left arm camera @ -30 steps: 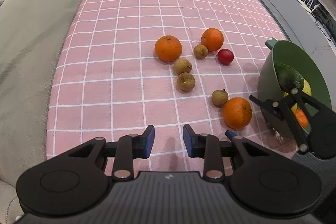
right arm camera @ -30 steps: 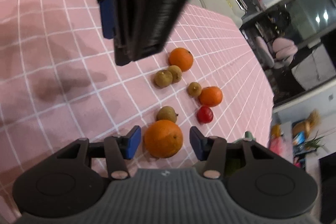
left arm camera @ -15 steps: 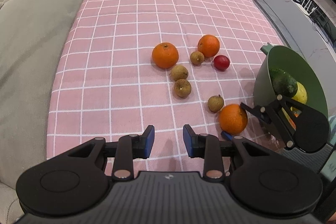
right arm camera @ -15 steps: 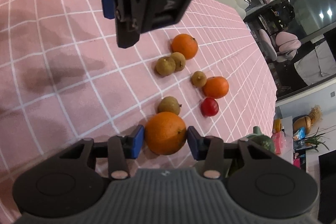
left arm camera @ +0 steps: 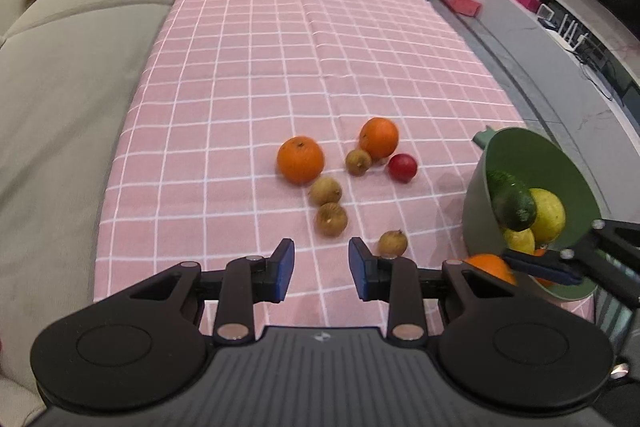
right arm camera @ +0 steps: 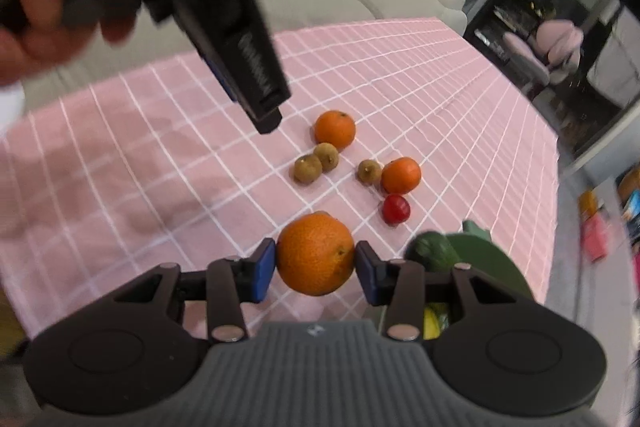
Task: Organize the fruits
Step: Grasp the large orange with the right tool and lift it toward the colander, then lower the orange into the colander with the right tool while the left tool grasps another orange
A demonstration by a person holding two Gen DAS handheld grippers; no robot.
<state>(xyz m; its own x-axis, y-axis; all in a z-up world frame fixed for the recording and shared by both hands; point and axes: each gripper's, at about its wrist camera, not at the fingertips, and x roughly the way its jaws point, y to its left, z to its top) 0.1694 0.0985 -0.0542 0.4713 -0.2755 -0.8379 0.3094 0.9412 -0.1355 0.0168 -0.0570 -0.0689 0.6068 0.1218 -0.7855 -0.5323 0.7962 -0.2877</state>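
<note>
My right tool (right arm camera: pixel 315 271) has its two blue pads (right arm camera: pixel 264 269) pressed on both sides of a big orange (right arm camera: pixel 315 253). The orange sits right between the tips, up off the desk. The tool points forward and a bit down.

My left tool (left arm camera: pixel 321 269) has its blue pads (left arm camera: pixel 285 267) apart, with nothing between them. It hangs above the desk and points forward along it.

From the left camera I can see the right tool (left arm camera: pixel 560 265) low on the right side. From the right camera I can see the left tool (right arm camera: pixel 244 67) high up, with my hand (right arm camera: pixel 44 11) wrapped around its handle. The hand looks blurry.
</note>
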